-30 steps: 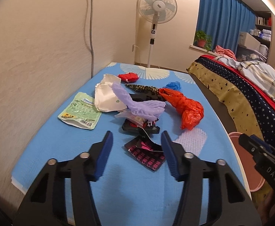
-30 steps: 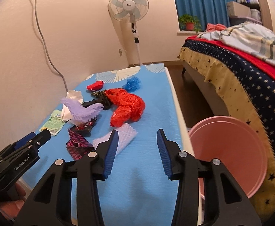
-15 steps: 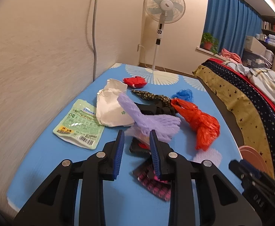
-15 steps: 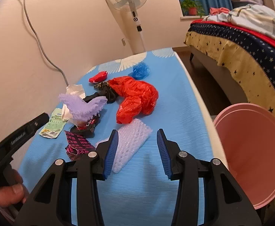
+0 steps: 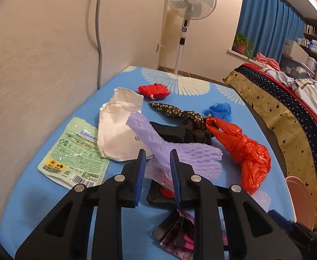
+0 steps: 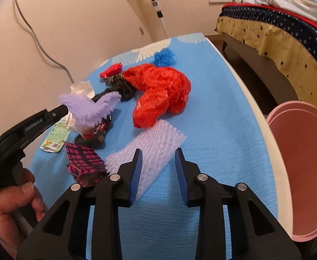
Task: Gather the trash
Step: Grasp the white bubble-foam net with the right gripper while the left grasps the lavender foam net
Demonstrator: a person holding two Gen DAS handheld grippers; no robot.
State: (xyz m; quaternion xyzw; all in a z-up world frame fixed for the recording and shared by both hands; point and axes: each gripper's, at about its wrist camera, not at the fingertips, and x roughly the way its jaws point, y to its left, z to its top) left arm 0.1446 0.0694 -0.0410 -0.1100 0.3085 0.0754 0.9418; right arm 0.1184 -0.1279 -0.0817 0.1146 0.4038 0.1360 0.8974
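The left gripper [image 5: 156, 169], jaws narrowed but pinching nothing, points at the purple foam net [image 5: 175, 151] at frame centre, its long axis running up-left. The right gripper [image 6: 158, 171], jaws just closing and still apart, straddles the bubble wrap's [image 6: 149, 151] near end; the pink bin [image 6: 299, 164] waits lower right.

The left gripper [image 5: 156, 162] is now at the purple foam net [image 5: 180, 153], its jaws narrowed either side of it. The right gripper [image 6: 158, 162], jaws just closing, now hangs over the bubble wrap [image 6: 151, 149]
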